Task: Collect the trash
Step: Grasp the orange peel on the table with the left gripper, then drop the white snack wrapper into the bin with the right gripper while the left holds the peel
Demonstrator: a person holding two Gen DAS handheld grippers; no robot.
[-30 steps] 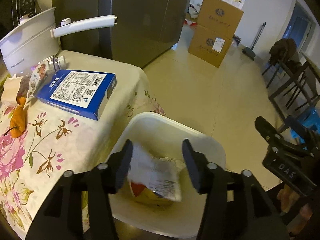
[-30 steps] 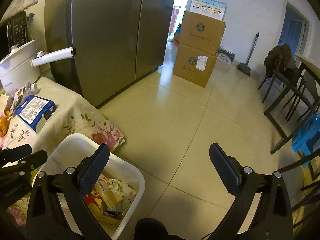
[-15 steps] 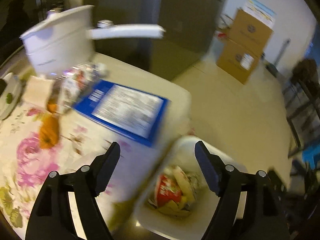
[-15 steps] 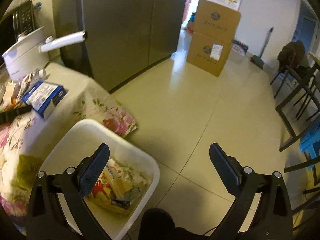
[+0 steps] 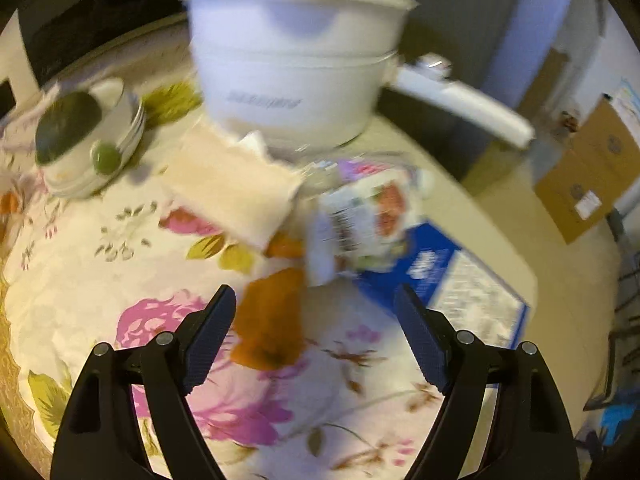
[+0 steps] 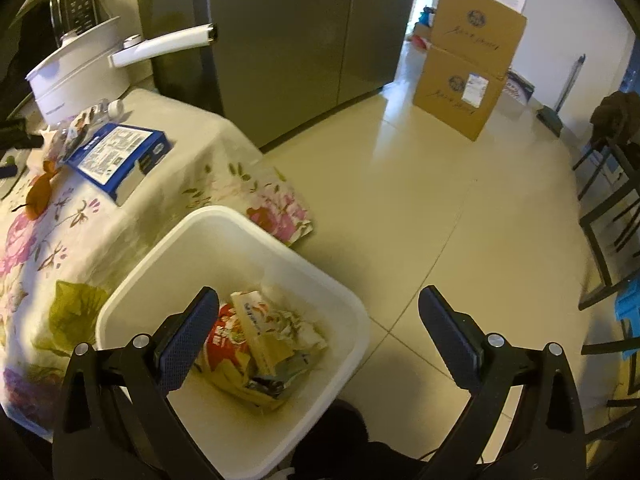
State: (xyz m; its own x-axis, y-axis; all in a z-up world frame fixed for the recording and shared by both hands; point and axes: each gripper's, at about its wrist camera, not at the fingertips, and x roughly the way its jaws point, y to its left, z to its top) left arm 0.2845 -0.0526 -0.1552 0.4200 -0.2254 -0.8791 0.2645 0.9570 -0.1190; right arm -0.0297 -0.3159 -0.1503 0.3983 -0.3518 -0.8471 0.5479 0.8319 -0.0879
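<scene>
Now empty, the left gripper [image 5: 314, 330] has swung from the white bin [image 6: 352, 316] to the table, jaws spread around an orange peel [image 5: 268, 324]; the right gripper [image 6: 320, 328] idles, spread, above the bin.

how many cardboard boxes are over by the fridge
2. The lower cardboard box stands on the floor right of the fridge; the upper cardboard box sits stacked on it. Others may be hidden behind them.
</scene>
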